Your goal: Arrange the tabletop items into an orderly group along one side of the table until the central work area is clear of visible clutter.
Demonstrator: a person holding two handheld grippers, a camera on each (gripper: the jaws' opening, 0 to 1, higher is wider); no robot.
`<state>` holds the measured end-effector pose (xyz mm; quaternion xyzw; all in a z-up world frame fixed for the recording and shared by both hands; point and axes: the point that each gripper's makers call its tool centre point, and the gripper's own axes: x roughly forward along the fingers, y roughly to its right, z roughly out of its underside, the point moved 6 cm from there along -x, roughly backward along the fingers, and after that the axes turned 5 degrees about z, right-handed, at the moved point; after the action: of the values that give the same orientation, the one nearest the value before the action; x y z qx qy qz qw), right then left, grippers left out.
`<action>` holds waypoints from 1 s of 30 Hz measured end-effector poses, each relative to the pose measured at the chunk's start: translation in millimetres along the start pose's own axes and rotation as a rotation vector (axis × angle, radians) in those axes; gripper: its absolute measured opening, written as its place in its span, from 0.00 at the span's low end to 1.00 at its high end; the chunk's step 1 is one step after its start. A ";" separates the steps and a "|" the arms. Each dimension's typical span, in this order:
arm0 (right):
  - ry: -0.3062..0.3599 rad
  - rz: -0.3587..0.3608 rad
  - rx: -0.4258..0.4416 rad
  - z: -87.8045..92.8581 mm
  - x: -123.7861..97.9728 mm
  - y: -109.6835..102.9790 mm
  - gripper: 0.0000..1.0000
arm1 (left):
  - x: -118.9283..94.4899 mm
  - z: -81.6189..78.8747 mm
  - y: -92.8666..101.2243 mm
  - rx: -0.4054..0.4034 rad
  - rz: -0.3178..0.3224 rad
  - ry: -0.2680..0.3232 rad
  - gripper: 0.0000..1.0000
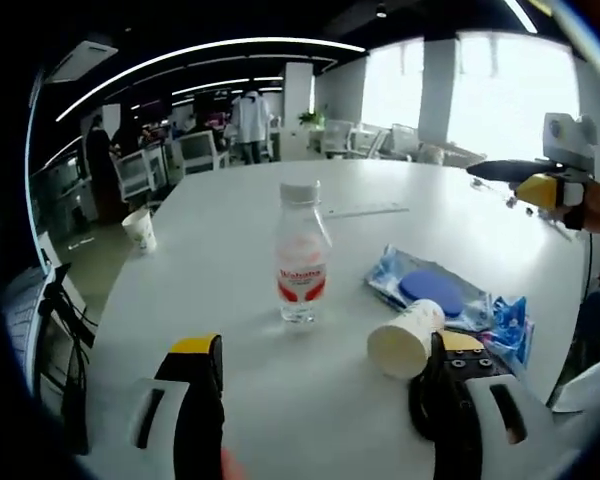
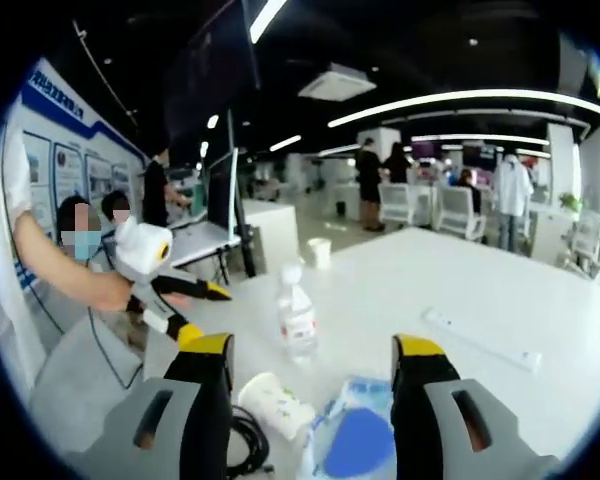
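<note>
A clear plastic water bottle point(image 1: 302, 255) with a white cap and a red label, its writing too blurred to be read, is seen upright mid-table. A tipped white paper cup point(image 1: 407, 338) and a blue plastic packet point(image 1: 432, 290) lie beside it. Both the left gripper point(image 1: 320, 385) and the right gripper point(image 2: 312, 375) are spread wide, holding nothing.

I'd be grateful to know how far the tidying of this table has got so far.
Little looks done. The water bottle stands mid-table, with a tipped paper cup and a blue packet beside it. An upright cup sits alone near the far edge. In hand: nothing; the left gripper is open beside the tipped cup, and the right gripper is open over the packet. Everything remains to group.
</note>
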<state>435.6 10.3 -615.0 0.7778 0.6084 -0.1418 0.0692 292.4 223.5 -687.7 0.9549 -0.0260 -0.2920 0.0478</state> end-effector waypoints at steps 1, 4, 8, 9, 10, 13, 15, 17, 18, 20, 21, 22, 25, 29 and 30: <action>0.000 0.006 -0.001 0.4 -2.6 0.2 0.61 | -1.0 -0.3 0.9 0.005 0.002 -0.001 0.82; -0.001 0.028 0.004 1.0 -11.8 2.7 0.61 | -2.8 -1.9 3.3 0.028 0.014 -0.007 0.82; 0.014 0.051 0.021 -1.8 -21.3 4.2 0.61 | -2.9 -1.7 2.7 0.031 0.015 -0.016 0.82; 0.015 0.055 0.017 -2.4 -23.2 3.5 0.61 | -3.6 -2.7 3.2 0.032 0.016 -0.015 0.81; 0.014 0.060 0.015 -2.5 -24.2 3.2 0.61 | -4.2 -3.7 3.8 0.034 0.018 -0.013 0.81; -0.008 0.083 0.016 1.3 -25.3 4.2 0.59 | -4.9 -5.3 5.3 0.049 0.024 -0.011 0.81; -0.036 0.088 0.032 8.1 -24.6 3.5 0.59 | -2.3 0.7 4.2 0.064 0.025 -0.035 0.81; -0.050 0.103 0.040 11.1 -25.9 3.5 0.59 | -4.1 4.7 4.5 0.052 0.025 -0.050 0.80; -0.042 0.111 0.048 11.3 -27.6 2.9 0.59 | -7.3 5.2 5.0 0.026 0.025 -0.042 0.80; -0.027 0.114 0.076 10.1 -29.8 0.2 0.59 | -12.0 4.6 8.1 0.018 0.035 -0.030 0.80; -0.027 0.117 0.083 10.3 -30.3 -0.2 0.59 | -12.9 4.7 9.7 0.025 0.038 -0.031 0.80; -0.031 0.124 0.086 11.7 -31.2 -0.6 0.59 | -13.9 5.1 11.4 0.047 0.044 -0.036 0.80; -0.036 0.144 0.087 16.6 -35.2 -1.9 0.59 | -15.9 5.6 13.9 0.071 0.059 -0.035 0.79; -0.031 0.189 0.137 24.6 -45.7 -7.1 0.58 | -15.5 7.4 17.0 0.058 0.090 -0.024 0.80; -0.027 0.189 0.141 25.8 -47.7 -8.9 0.58 | -15.0 7.9 17.0 0.062 0.091 -0.025 0.80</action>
<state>413.0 -38.9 -624.4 0.8327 0.5197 -0.1877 0.0354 275.1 207.1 -684.0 0.9500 -0.0792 -0.3003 0.0311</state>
